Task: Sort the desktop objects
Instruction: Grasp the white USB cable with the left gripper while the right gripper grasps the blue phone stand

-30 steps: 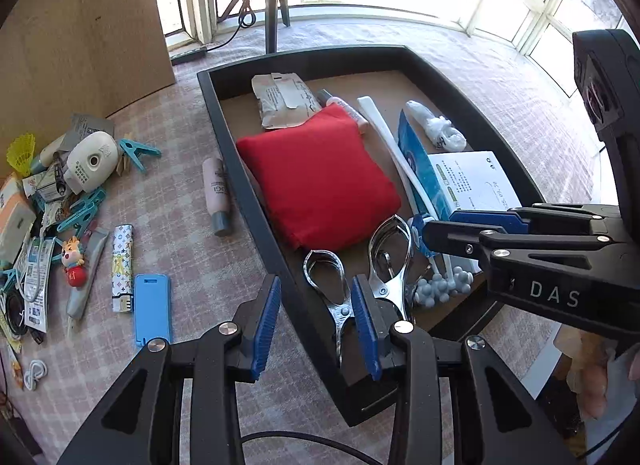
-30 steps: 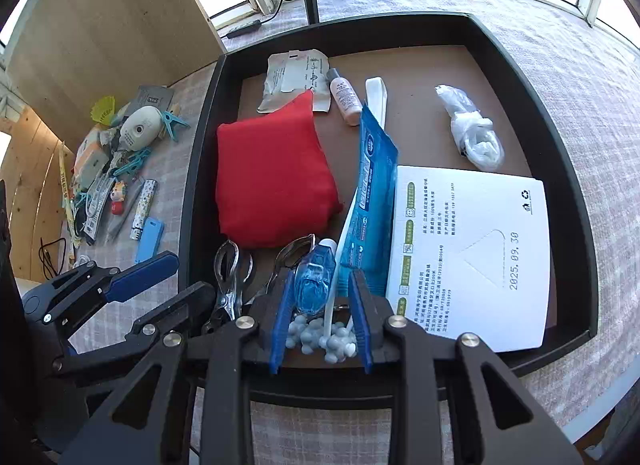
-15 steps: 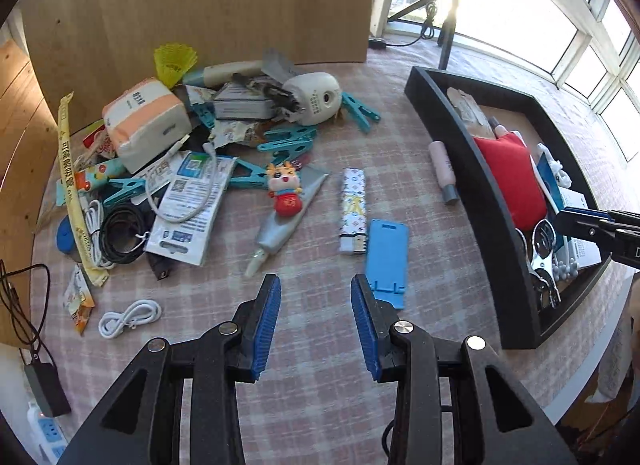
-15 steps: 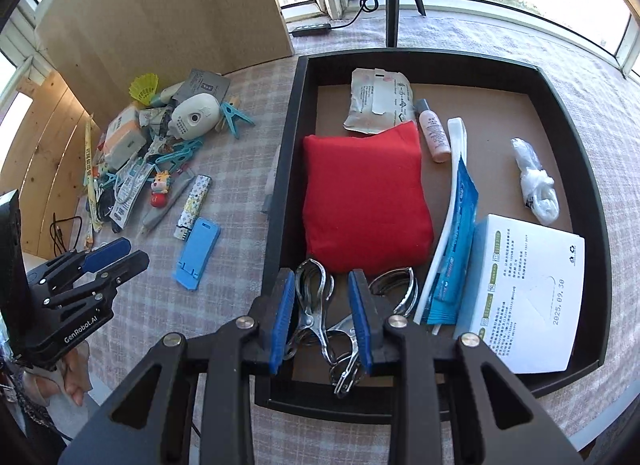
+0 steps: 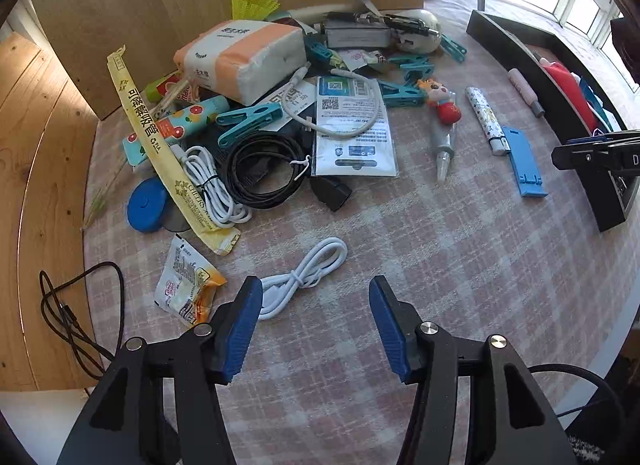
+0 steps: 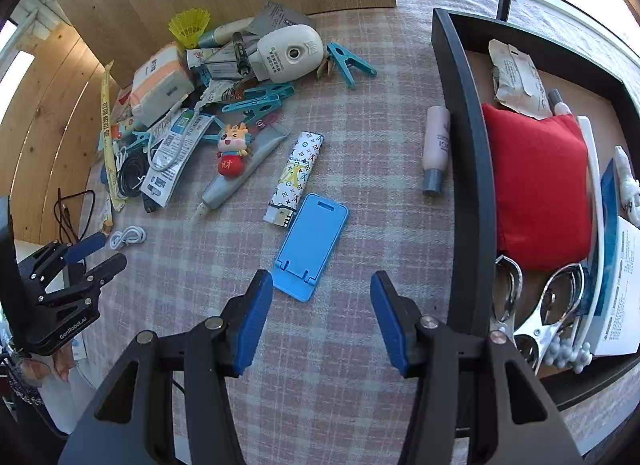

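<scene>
A heap of small objects lies on the checked tablecloth, among them a tissue pack point(image 5: 244, 57), teal clips point(image 5: 248, 119) and a black cable coil point(image 5: 264, 169). My left gripper point(image 5: 316, 329) hovers over the cloth with its jaws opening and nothing between them; a small white cable bundle point(image 5: 304, 277) lies just ahead of its left finger. My right gripper point(image 6: 322, 319) also has its jaws opening and holds nothing. Just beyond its tips lies a blue phone stand point(image 6: 311, 245), with a patterned lighter point(image 6: 296, 175) beside it. The black tray point(image 6: 464, 153) sits to the right.
In the tray lie a red cushion point(image 6: 540, 189), metal clamps point(image 6: 548, 313), a white box and a toothpaste box. A pink bottle point(image 6: 436, 145) lies outside the tray wall. A wooden board stands behind the heap. A snack packet point(image 5: 188, 289) lies near the left table edge.
Both grippers swung left from over the tray to the cloth. Their jaws have widened. The left one now faces the heap, the right one the blue phone stand.
</scene>
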Motion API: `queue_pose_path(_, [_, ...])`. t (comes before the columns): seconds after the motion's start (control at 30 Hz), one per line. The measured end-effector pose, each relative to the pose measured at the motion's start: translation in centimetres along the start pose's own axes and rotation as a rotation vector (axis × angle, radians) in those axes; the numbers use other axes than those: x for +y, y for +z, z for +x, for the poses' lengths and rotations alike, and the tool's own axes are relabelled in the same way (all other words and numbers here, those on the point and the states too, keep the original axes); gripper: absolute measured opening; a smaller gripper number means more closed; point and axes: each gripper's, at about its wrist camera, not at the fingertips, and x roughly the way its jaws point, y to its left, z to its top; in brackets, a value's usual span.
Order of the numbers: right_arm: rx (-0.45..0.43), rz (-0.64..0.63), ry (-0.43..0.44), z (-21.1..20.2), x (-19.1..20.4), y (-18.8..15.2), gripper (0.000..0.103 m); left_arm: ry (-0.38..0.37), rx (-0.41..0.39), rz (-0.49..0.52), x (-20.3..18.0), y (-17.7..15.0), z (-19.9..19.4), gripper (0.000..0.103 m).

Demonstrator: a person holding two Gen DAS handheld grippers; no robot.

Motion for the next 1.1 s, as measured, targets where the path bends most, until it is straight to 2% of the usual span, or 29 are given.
queue_pose_path(0.1, [0.023,0.032,-0.023,1.5,0.8,0.5,0.053,0.000,0.018,0.036,1.2,0.1,0.8,0.054])
queue_pose_path(0.27, [0.033,0.090,-0.068,3.1,1.1,1.1,0.054,-0.009,0.046,0.148,0.7,0.5,2.2,0.057])
queue_pose_path(0.4, [0.050,0.112,-0.083,4.1,1.3,1.3,0.054,-0.043,0.065,0.145,0.9,0.7,3.1,0.057])
queue_pose_path(0.6, [0.059,0.123,-0.119,4.8,1.7,1.8,0.055,-0.095,0.070,0.079,1.2,0.7,4.0,0.051])
queue_pose_path(0.73, [0.061,0.109,-0.142,5.0,2.2,2.1,0.055,-0.102,0.058,0.040,0.8,0.3,3.9,0.039])
queue_pose_path(0.83, [0.044,0.065,-0.180,5.2,3.0,1.7,0.055,-0.104,0.045,-0.021,0.9,-0.2,3.6,0.026])
queue_pose_path(0.9, [0.033,0.019,-0.212,5.3,3.9,1.3,0.054,-0.127,0.036,-0.094,1.4,-1.3,3.2,0.025])
queue_pose_path(1.0, [0.009,-0.020,-0.222,5.2,4.8,0.0,0.045,-0.175,0.023,-0.205,1.7,-2.2,3.0,0.025])
queue_pose_path(1.03, [0.004,-0.021,-0.221,5.2,5.2,-1.1,0.038,-0.185,0.018,-0.232,1.7,-2.5,3.0,0.025])
queue_pose_path(1.1, [-0.005,-0.023,-0.202,4.9,4.9,-1.8,0.037,-0.178,0.010,-0.253,1.2,-3.0,2.8,0.025])
